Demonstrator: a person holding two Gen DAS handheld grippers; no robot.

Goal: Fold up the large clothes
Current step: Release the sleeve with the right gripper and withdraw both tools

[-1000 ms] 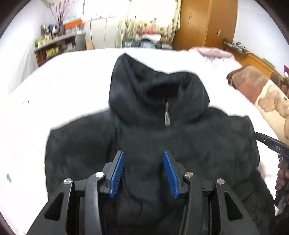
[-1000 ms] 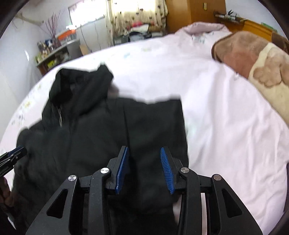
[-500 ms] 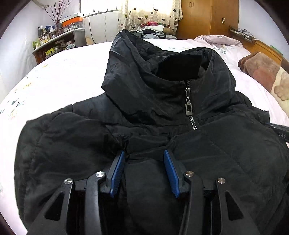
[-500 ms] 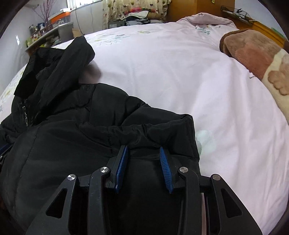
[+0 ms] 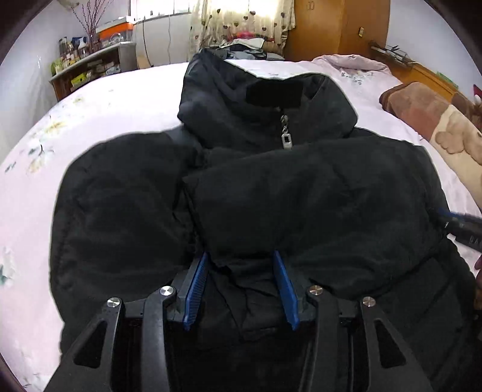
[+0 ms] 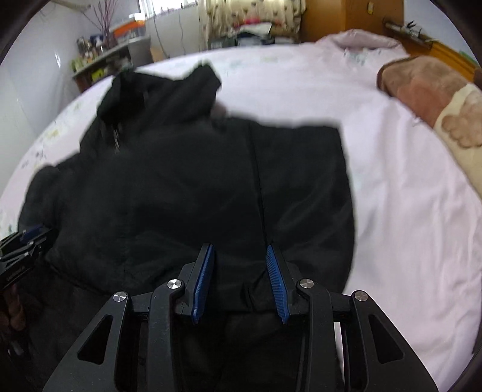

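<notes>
A black hooded puffer jacket lies front-up on the pale pink bed, hood toward the far side, zipper pull at the collar. Both sleeves are folded across the chest. My left gripper is open, low over the jacket's middle, with fabric lying between the blue pads. My right gripper is open over the jacket's right part, near a seam. Each gripper shows at the edge of the other's view, the right in the left wrist view, the left in the right wrist view.
A brown and cream blanket lies at the bed's right side. A wooden wardrobe, curtains and a cluttered shelf stand beyond the bed. Bare sheet lies right of the jacket.
Both grippers dipped low onto the jacket, then pulled back and up a little. The jaws stayed open. The folded sleeves lie fuller across the chest now.
</notes>
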